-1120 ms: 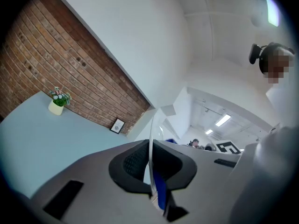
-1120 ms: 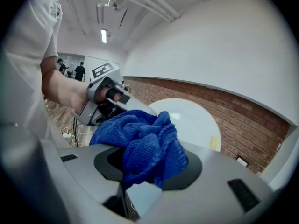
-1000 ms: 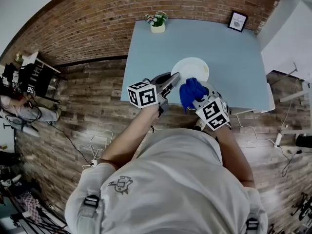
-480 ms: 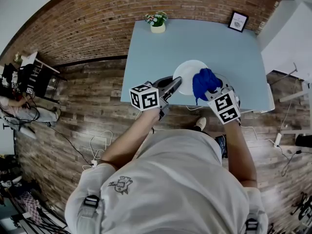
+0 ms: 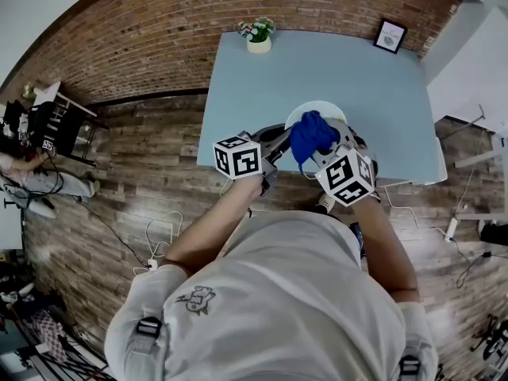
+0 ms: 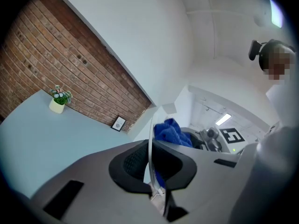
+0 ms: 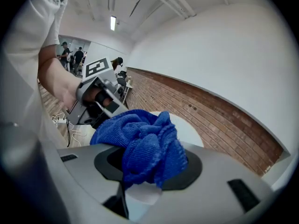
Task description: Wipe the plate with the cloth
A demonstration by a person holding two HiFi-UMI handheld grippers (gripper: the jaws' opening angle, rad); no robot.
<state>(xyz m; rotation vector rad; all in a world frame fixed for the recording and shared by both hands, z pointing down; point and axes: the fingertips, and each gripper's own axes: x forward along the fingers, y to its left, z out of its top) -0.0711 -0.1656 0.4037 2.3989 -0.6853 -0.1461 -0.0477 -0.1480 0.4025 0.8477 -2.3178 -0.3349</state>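
Note:
A white plate [image 5: 324,109] is held off the table's near edge, and my left gripper [image 5: 286,137] is shut on its left rim. In the left gripper view the plate [image 6: 151,139] shows edge-on as a thin white line pinched between the jaws of the left gripper [image 6: 152,161]. My right gripper [image 5: 319,154] is shut on a bunched blue cloth [image 5: 312,135] that lies against the plate's face and hides much of it. In the right gripper view the cloth [image 7: 145,141] bulges out of the right gripper [image 7: 147,167], with the plate [image 7: 192,130] just behind it.
The light blue table [image 5: 262,86] carries a small potted plant [image 5: 256,36] at its far edge and a framed picture [image 5: 387,35] at the far right corner. Wood floor with cables [image 5: 163,236] lies on the left, below a brick wall.
The right gripper swung the cloth to the right over the plate, then back left and slightly up. The left gripper kept its hold on the plate with almost no movement.

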